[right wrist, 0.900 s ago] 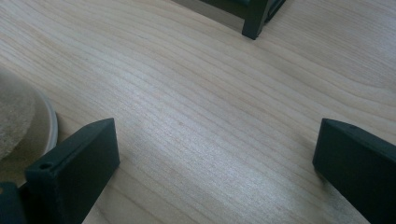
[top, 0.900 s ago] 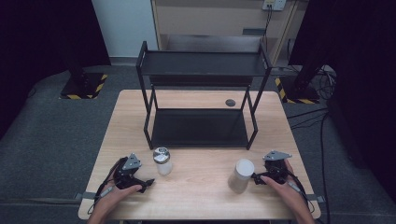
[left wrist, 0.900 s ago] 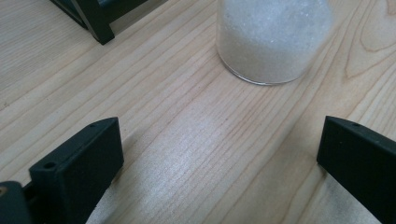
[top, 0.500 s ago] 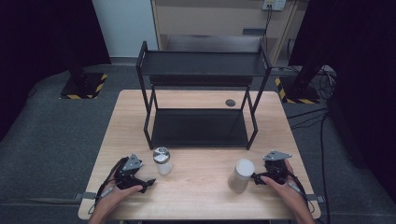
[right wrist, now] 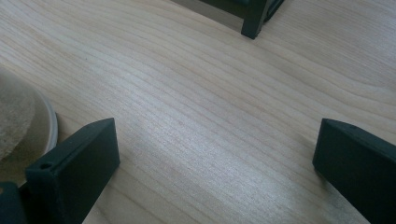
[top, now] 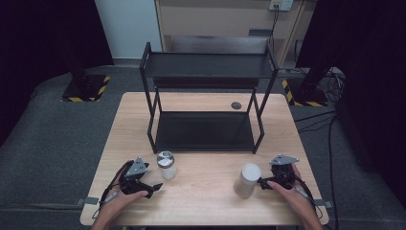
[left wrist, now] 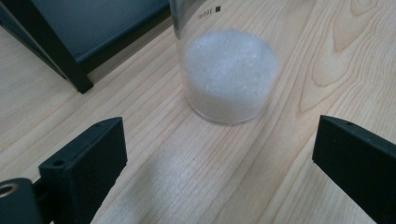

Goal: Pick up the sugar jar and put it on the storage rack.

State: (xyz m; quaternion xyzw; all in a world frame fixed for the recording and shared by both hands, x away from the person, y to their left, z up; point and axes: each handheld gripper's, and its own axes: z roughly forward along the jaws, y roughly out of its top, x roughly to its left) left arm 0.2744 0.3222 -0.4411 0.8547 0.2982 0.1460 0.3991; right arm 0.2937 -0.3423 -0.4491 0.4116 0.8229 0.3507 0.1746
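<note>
Landmark: the black two-tier rack (top: 206, 105) at the back middle of the wooden table (top: 206, 201); everything below is placed off that.

Small jar: glass jar with a shiny metal lid (top: 166, 164), standing upright just in front of the rack's front-left leg, not touching it. In the left gripper view it (left wrist: 229, 70) has white granules in the bottom and sits dead ahead of the jaws.

Tall jar: white-lidded container (top: 248, 179), upright, well in front of the rack's front-right leg, near the table's front edge. The right gripper view catches just a curved sliver of it (right wrist: 28, 126) at the left edge.

Left gripper: (top: 152, 186) jaws spread wide, nothing between them, resting near the front edge to the left of the small jar and short of it.

Right gripper: (top: 262, 181) also gaping, gripping nothing; it's just beside the tall jar, and its own camera shows bare wood between the jaws, so the jar is off to one side rather than in the gap.

Step in hand: looks like the lineup before a pick; both jars untouched on the table, probably headed for the rack shelves, though that's my guess.

Next move: left one needs to slide forward until the jar's body sits between the jaws, then squeeze. Right one needs to swing toward its jar first, it's off-center.

Watch out: glass is slick and the tall jar could tip if nudged sideways.
</note>
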